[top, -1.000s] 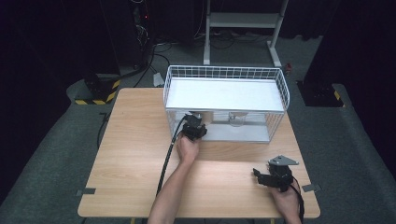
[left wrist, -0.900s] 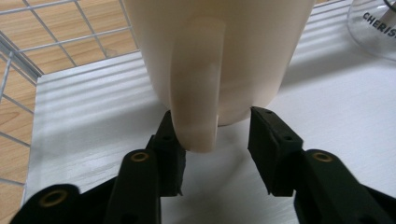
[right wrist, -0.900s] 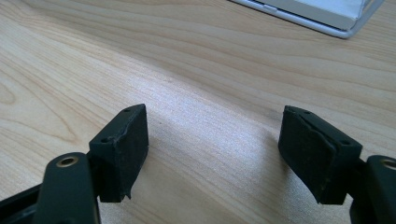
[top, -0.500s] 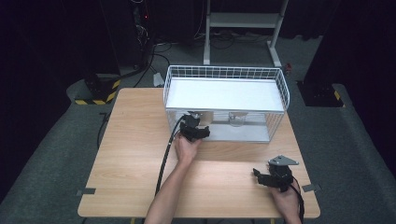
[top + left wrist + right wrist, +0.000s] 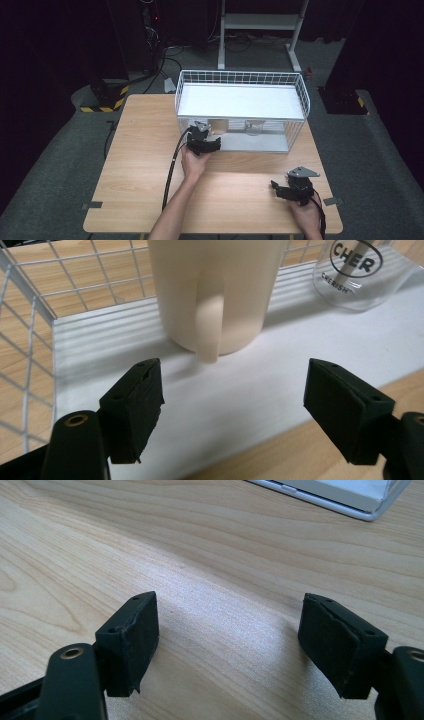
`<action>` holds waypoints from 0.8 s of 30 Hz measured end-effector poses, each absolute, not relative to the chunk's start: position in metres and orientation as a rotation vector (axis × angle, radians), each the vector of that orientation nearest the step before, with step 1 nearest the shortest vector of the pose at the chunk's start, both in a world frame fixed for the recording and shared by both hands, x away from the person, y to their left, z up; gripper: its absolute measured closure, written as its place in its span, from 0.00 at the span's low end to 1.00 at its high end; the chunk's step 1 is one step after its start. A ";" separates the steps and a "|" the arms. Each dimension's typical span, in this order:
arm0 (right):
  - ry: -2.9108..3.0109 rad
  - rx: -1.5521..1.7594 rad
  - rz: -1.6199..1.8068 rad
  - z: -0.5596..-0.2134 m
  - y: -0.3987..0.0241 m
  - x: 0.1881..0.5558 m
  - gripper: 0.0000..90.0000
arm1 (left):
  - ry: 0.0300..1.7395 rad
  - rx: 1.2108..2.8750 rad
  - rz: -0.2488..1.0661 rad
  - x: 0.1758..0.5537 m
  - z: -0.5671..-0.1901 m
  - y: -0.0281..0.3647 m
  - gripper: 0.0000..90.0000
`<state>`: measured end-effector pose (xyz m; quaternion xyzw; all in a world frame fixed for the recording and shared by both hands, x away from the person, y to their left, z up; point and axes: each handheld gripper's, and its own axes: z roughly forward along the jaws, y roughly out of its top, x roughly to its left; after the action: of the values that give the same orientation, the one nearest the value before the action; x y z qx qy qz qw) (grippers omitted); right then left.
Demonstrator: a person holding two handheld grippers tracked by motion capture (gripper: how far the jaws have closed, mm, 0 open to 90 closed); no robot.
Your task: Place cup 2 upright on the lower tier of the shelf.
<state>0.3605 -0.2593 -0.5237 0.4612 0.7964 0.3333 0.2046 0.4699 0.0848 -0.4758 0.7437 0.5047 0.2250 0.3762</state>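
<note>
Two grippers work over a wooden worktop. At its far side stands a white wire basket with a white floor, holding a cream mug, handle facing the left gripper, beside a clear glass. That gripper's jaws have just been opening and stand spread, nothing between them. The right gripper hovers over bare wood, jaws spread.

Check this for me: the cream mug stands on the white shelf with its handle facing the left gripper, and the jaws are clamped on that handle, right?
Not clamped. In the left gripper view the left gripper has just been opening; its jaws stand apart, short of the cream mug on the white shelf, handle facing it.
</note>
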 end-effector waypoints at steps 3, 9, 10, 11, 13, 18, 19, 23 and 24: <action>2.220 1.288 0.929 -0.524 -0.259 0.361 0.27 | 1.278 1.910 0.577 0.462 -0.473 0.089 0.27; 2.219 1.288 0.929 -0.524 -0.259 0.361 0.27 | 1.261 1.887 0.588 0.451 -0.469 0.097 0.27; 2.219 1.288 0.929 -0.524 -0.259 0.361 0.27 | 1.256 1.887 0.588 0.449 -0.468 0.097 0.27; 2.219 1.288 0.929 -0.524 -0.259 0.361 0.27 | 1.251 1.885 0.587 0.448 -0.468 0.097 0.27; 2.219 1.287 0.929 -0.524 -0.259 0.361 0.27 | 1.242 1.883 0.593 0.444 -0.466 0.098 0.27; 2.219 1.288 0.929 -0.524 -0.259 0.361 0.27 | 1.232 1.874 0.594 0.436 -0.463 0.102 0.27; 2.219 1.288 0.929 -0.524 -0.259 0.361 0.27 | 1.235 1.864 0.595 0.434 -0.462 0.103 0.27; 2.219 1.287 0.929 -0.524 -0.259 0.361 0.27 | 1.235 1.860 0.598 0.429 -0.460 0.110 0.27; 2.219 1.288 0.929 -0.524 -0.259 0.361 0.27 | 1.236 1.866 0.600 0.428 -0.460 0.111 0.27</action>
<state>0.3605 -0.2593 -0.5237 0.4620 0.7960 0.3333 0.2048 0.4275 0.1114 -0.4596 0.7380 0.4886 0.2372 0.4005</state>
